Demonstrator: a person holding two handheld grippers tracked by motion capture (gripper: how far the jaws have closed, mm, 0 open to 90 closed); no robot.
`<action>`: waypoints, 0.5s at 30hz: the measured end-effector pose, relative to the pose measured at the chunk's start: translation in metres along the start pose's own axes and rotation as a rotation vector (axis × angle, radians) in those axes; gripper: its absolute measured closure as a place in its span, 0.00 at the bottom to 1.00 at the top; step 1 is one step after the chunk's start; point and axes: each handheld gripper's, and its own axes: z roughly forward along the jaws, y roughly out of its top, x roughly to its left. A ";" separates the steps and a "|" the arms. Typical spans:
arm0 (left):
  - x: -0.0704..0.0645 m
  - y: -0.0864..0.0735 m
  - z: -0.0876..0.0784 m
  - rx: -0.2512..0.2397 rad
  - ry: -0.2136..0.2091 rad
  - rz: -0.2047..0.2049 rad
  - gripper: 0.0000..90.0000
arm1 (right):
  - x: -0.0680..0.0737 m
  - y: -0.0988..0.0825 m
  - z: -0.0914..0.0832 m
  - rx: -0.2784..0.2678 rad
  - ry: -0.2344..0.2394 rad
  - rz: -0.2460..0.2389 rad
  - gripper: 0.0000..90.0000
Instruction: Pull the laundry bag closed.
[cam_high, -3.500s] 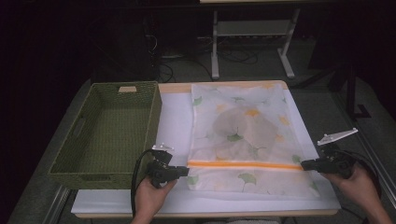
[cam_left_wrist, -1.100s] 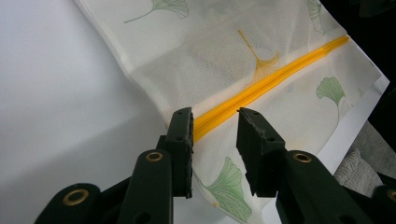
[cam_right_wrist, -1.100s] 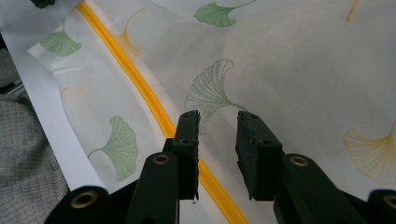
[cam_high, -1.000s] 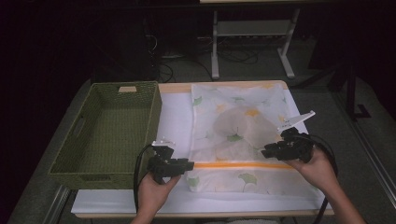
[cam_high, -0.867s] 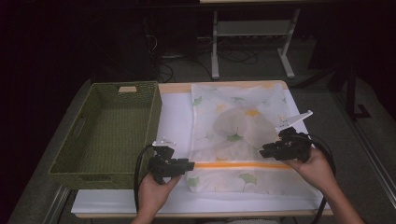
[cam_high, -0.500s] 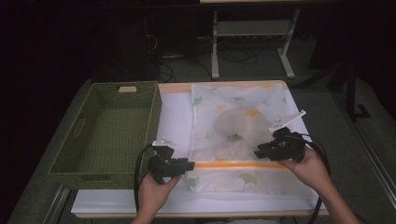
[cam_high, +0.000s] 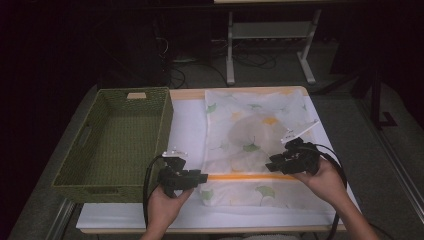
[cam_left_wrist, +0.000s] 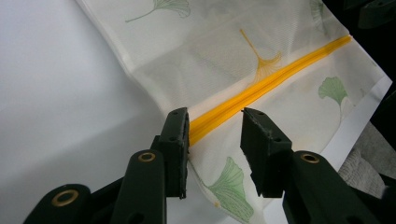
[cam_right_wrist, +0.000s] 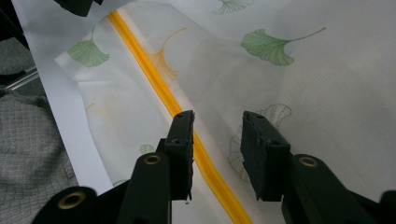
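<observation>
Nearest the table's front edge, a person's two hands each hold a black two-jaw gripper. The left gripper (cam_high: 200, 176) sits at the near left end of the orange zip strip (cam_high: 245, 177) of a translucent white mesh bag printed with green and yellow ginkgo leaves (cam_high: 250, 145). In the left gripper view, its jaws stand apart over the bag's edge, with the end of the zip strip (cam_left_wrist: 261, 91) just beside the left jaw; nothing is pinched between them. The right gripper (cam_high: 272, 164) hovers above the same strip farther to the right, angled in over the bag. Its jaws have just been opening, and in the right gripper view they stand apart with the strip (cam_right_wrist: 159, 91) running under the left one and only mesh (cam_right_wrist: 327, 84) between them; no grip is seen.

The bag lies flat on a white sheet (cam_high: 187, 120) covering the table, its zip end toward the person, with a rounded greyish shape showing through its middle. To the left of the bag, just beside the sheet, stands a rectangular green woven basket (cam_high: 75, 165). Beyond the table, white metal stand legs (cam_high: 270, 37) rise from a dark floor.
</observation>
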 end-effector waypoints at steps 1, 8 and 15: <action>0.000 0.000 0.000 0.002 0.000 -0.001 0.68 | 0.001 0.000 0.001 -0.002 0.001 -0.004 0.70; 0.002 -0.002 -0.001 0.003 0.007 -0.004 0.67 | 0.007 -0.003 0.006 -0.005 0.012 -0.012 0.68; 0.004 -0.005 -0.001 0.001 0.011 -0.004 0.67 | 0.010 -0.006 0.009 -0.008 0.017 -0.017 0.66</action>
